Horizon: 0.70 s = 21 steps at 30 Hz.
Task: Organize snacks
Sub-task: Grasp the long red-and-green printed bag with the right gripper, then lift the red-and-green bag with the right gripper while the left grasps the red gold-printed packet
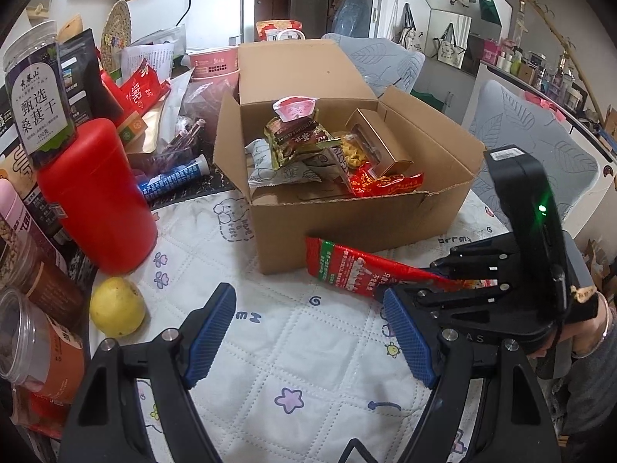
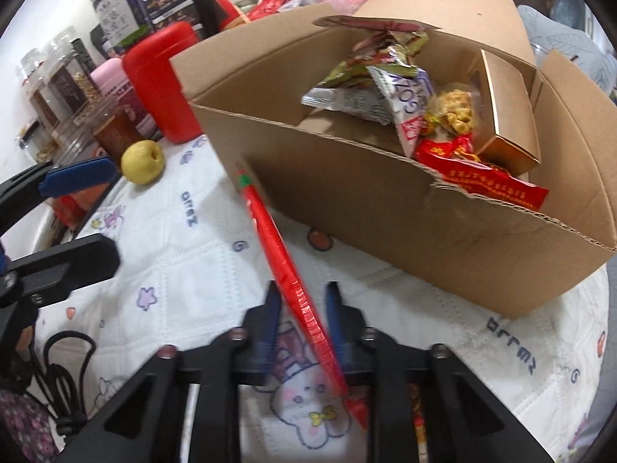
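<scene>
Right wrist view shows my right claw [image 2: 301, 318] pinching a long red snack packet [image 2: 275, 249] by its near end. The 2 blue pads sit close together with the thin packet between them. I hold it by the end so the rest can stick out toward the cardboard box [image 2: 385, 208]. Its far tip is just beside the box's front wall, low down, not yet inside.

My left claw [image 1: 310, 341] is wide open and holds nothing. It hangs over the white quilted cloth [image 1: 239, 254] on the table, I think so it stays out of the way.

Other snacks already lie in the box, like a red wrapper [image 1: 385, 183] and a small gold box [image 1: 380, 142]. I think I need to lift the packet over the wall next. A yellow pear [image 1: 117, 306] sits beside a red canister [image 1: 96, 193].
</scene>
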Tool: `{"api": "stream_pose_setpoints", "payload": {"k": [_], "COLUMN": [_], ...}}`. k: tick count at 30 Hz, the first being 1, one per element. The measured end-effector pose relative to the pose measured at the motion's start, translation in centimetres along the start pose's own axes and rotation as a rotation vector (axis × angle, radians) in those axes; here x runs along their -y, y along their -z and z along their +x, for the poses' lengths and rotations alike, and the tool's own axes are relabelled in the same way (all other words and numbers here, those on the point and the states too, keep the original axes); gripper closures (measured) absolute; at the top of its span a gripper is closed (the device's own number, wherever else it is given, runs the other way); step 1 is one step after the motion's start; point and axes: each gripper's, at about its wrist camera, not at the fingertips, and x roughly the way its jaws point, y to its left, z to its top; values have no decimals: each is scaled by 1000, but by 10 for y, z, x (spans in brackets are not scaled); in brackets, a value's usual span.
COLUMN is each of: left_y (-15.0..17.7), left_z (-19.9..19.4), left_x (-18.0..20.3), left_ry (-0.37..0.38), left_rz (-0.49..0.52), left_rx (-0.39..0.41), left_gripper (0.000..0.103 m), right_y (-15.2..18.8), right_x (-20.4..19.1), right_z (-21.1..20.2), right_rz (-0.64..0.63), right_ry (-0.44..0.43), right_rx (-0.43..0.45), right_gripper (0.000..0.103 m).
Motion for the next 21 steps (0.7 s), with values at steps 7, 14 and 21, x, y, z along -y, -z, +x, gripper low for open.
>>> {"api": "stream_pose_setpoints", "payload": {"k": [7, 14, 21], "left_y": [-2, -4, -3], "left_z": [-11, -15, -10], "left_x": [7, 42, 81], "left_ry": [21, 95, 213], "left_rz": [17, 88, 134], "left_rx": [22, 19, -14], "left_gripper": [24, 24, 24], "right_y": [21, 57, 94], "right_x": [-2, 6, 22], "right_z": [-40, -104, -140], "right_rz": [63, 146, 249], "right_ry": [-15, 68, 175], "right_rx": [92, 199, 253], "right_gripper": [94, 94, 94]}}
